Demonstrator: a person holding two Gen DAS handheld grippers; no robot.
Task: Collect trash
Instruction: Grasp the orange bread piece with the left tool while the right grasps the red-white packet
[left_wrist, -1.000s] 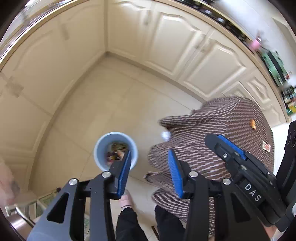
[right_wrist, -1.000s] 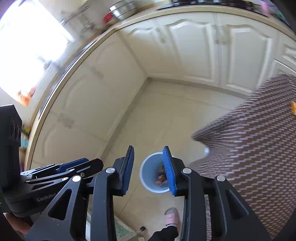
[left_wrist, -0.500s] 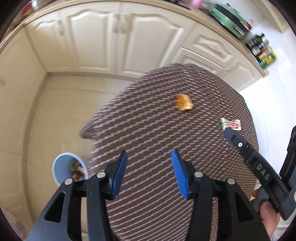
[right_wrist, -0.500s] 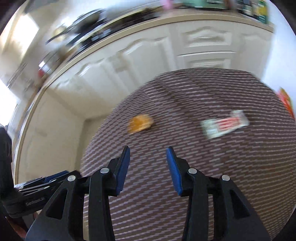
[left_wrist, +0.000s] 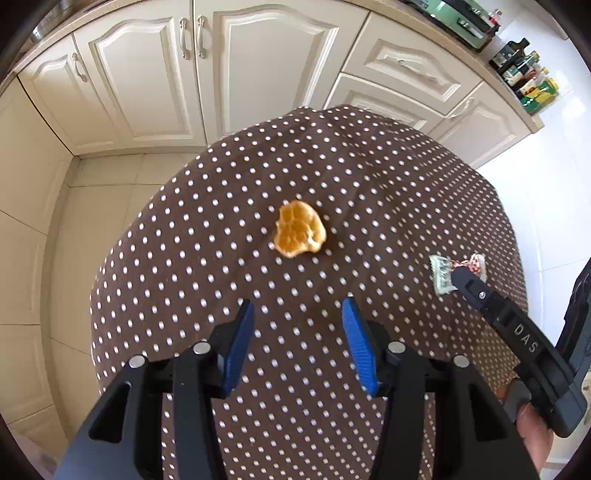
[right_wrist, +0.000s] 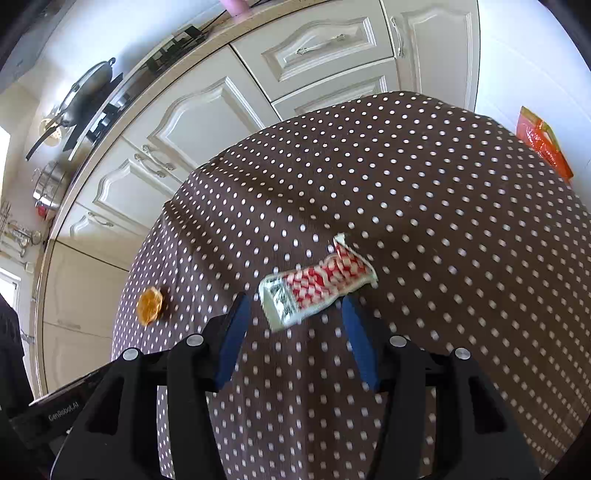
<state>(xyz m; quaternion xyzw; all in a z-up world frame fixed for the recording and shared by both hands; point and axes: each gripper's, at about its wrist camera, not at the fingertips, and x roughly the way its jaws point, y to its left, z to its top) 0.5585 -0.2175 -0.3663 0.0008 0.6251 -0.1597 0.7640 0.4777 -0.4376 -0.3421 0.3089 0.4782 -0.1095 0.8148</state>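
Note:
An orange peel (left_wrist: 300, 229) lies on the brown dotted tablecloth (left_wrist: 221, 221); it also shows in the right wrist view (right_wrist: 149, 305). A red-and-white checked wrapper (right_wrist: 317, 286) lies further right; it also shows in the left wrist view (left_wrist: 443, 271). My left gripper (left_wrist: 297, 350) is open and empty, above the cloth just short of the peel. My right gripper (right_wrist: 293, 347) is open and empty, its fingertips on either side of the wrapper's near edge. The right gripper's body (left_wrist: 517, 336) shows in the left wrist view, partly covering the wrapper.
Cream kitchen cabinets (left_wrist: 155, 74) stand behind the table. An orange packet (right_wrist: 543, 144) lies at the table's far right edge. Bottles (left_wrist: 532, 85) stand on the counter, and a pan (right_wrist: 85, 96) sits on the hob. Tiled floor (left_wrist: 74, 221) lies left of the table.
Both grippers swung from the blue bin on the floor up over the table. The left now faces the peel, the right has closed in on the wrapper. The bin is out of view.

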